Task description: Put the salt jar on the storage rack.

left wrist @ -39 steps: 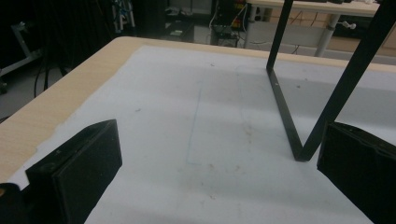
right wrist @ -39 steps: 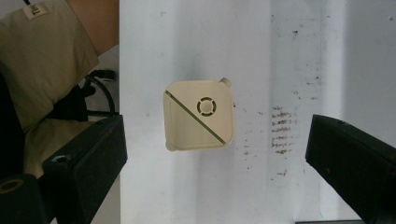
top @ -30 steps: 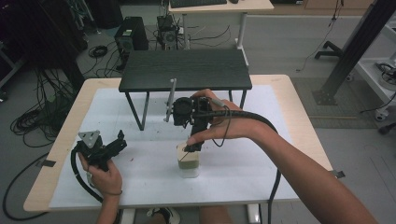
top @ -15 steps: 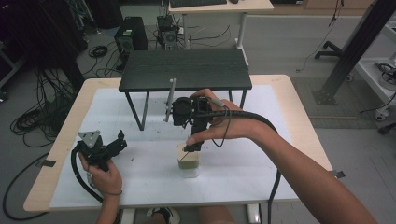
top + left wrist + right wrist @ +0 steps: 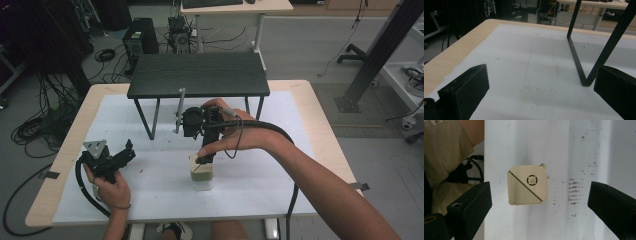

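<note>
Near edge of the desk (image 5: 300,100), left: the left gripper (image 5: 121,155) is resting low over the white mat (image 5: 150,185), jaws spread wide and grasping nothing, looking across bare mat toward the leg of the black stand (image 5: 584,75).

Centre, a little toward the near edge: the cream container (image 5: 201,171) is standing upright on the mat, well apart from every corner. The right gripper (image 5: 539,202) is hanging directly above it, pointing down, jaws released and straddling the square lid (image 5: 527,185) without touching it.

Handling: the container is appearing to be stiff moulded plastic, probably light, with a smooth body that may be slippery; whether it is holding anything cannot be judged from above. The flat opposite sides are offering the best hold, with the pads set below the lid rim and clear of the small corner knob (image 5: 543,166).

Farther back: the black stand (image 5: 200,75) is spanning the far half of the desk.
</note>
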